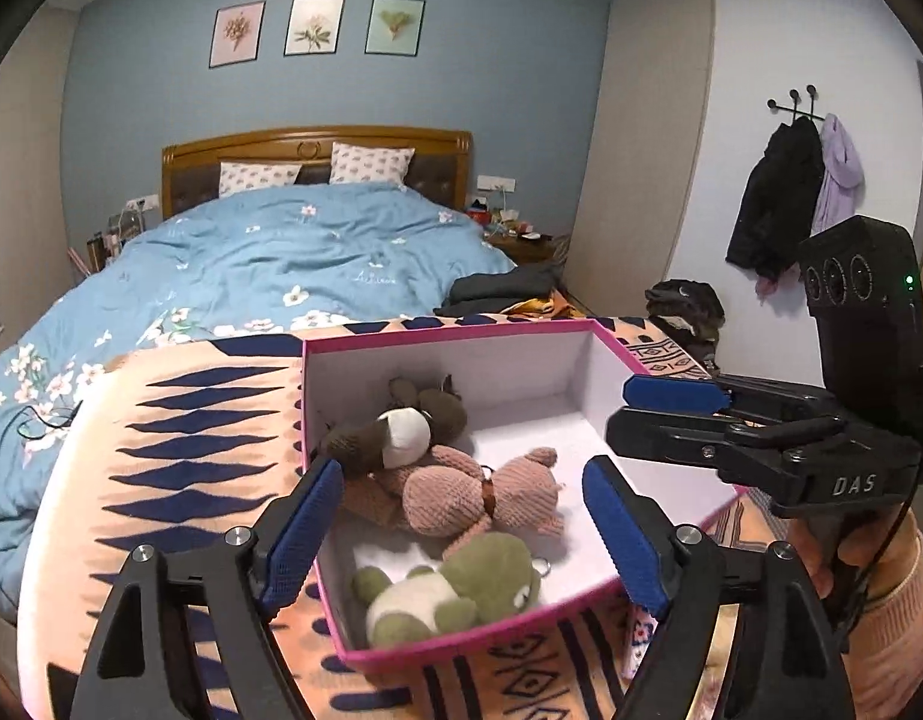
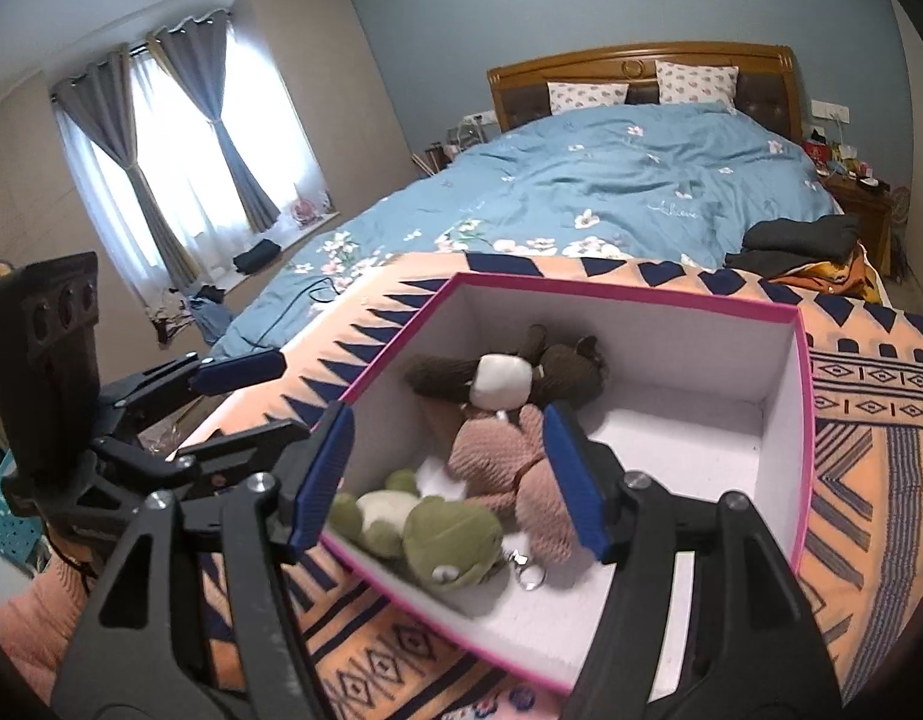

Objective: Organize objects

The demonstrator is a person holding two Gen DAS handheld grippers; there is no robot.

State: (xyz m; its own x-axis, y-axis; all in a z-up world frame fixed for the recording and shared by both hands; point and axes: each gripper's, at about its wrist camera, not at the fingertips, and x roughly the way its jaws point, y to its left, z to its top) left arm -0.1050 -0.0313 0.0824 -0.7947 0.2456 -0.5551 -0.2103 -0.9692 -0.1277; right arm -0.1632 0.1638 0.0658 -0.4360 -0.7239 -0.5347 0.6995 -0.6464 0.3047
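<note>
We are holding the left tongs (image 1: 461, 534) released, jaws spread wide with nothing between them, hanging above the near wall of the pink box (image 1: 455, 339); the right tongs (image 2: 449, 474) are hovering released and empty too, over the same box. Inside it, the green frog toy (image 1: 449, 591) is lying at the near end, the pink bear toy (image 1: 479, 495) in the middle, touching it, and the brown toy (image 1: 401, 429) is resting partly on the bear. We are judging the gathering as largely done, since we are seeing no loose toys on the patterned blanket (image 1: 179, 420). The box's far half is standing free, and open blanket is surrounding its walls, giving room for withdrawing.
</note>
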